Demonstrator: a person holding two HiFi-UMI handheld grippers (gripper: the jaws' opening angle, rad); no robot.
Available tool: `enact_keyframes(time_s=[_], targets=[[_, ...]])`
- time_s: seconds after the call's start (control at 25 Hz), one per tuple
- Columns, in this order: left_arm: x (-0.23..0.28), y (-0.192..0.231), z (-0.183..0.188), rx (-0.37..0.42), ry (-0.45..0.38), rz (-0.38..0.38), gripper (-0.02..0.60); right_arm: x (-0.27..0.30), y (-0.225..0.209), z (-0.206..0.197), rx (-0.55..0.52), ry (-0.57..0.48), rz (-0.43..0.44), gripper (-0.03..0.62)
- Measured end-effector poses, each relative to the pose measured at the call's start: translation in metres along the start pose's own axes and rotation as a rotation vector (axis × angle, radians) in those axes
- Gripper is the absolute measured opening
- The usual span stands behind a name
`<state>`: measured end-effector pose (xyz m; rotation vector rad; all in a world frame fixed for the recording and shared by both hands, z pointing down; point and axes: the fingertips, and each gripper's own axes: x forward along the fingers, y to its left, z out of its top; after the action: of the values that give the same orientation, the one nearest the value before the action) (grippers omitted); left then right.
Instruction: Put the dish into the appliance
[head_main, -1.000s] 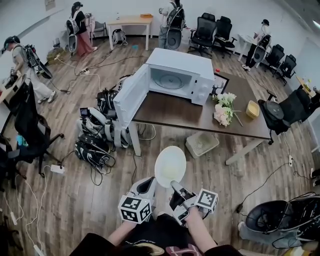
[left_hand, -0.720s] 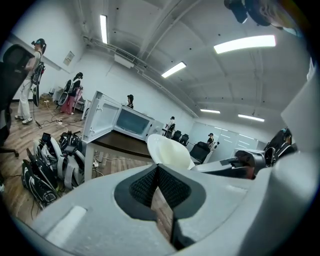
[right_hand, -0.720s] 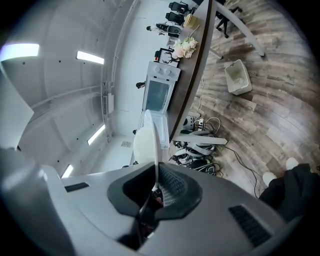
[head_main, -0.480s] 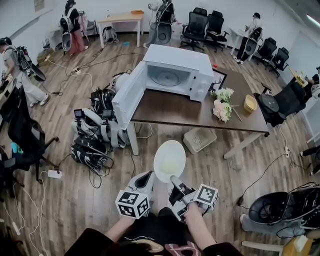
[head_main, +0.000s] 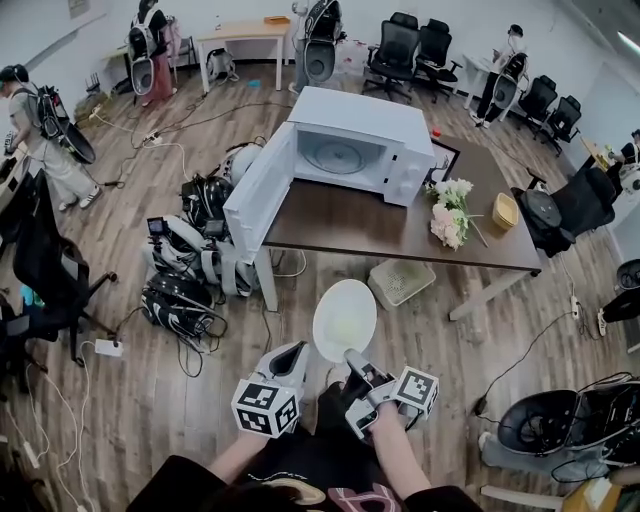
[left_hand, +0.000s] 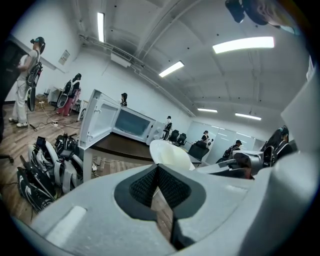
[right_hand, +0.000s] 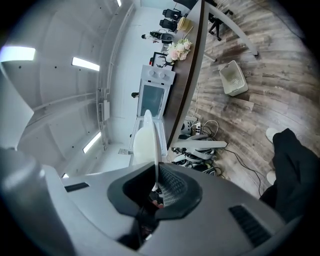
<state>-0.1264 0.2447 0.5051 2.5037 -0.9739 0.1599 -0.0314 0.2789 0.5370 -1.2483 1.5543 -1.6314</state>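
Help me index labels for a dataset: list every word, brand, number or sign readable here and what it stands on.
No text here can be read.
Cubes with black-and-white square markers, left and right: patterns only, no letters.
White microwave oven, control panel: markings too small.
Paper sign on the white wall: too blurred.
White round dish: blank.

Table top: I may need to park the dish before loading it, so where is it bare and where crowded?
Bare: the table strip in front of the microwave, between its open door and the flowers. Crowded: the right end, with the flowers, a yellow basket and a dark frame behind them.
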Motion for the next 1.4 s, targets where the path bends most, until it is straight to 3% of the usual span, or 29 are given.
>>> enact_keyframes(time_s=[0.8, 1.4], targets=[[0.125, 0.005, 0.028, -0.038, -0.018, 0.131, 0.009, 0.061, -0.009, 0.129, -0.042, 0.149, -0.013, 0.029], [0.179, -0.002, 0.035, -0.073, -0.053, 0.228, 0.009, 0.080, -0.021, 0.190, -0.030, 0.242, -0.018, 0.031]])
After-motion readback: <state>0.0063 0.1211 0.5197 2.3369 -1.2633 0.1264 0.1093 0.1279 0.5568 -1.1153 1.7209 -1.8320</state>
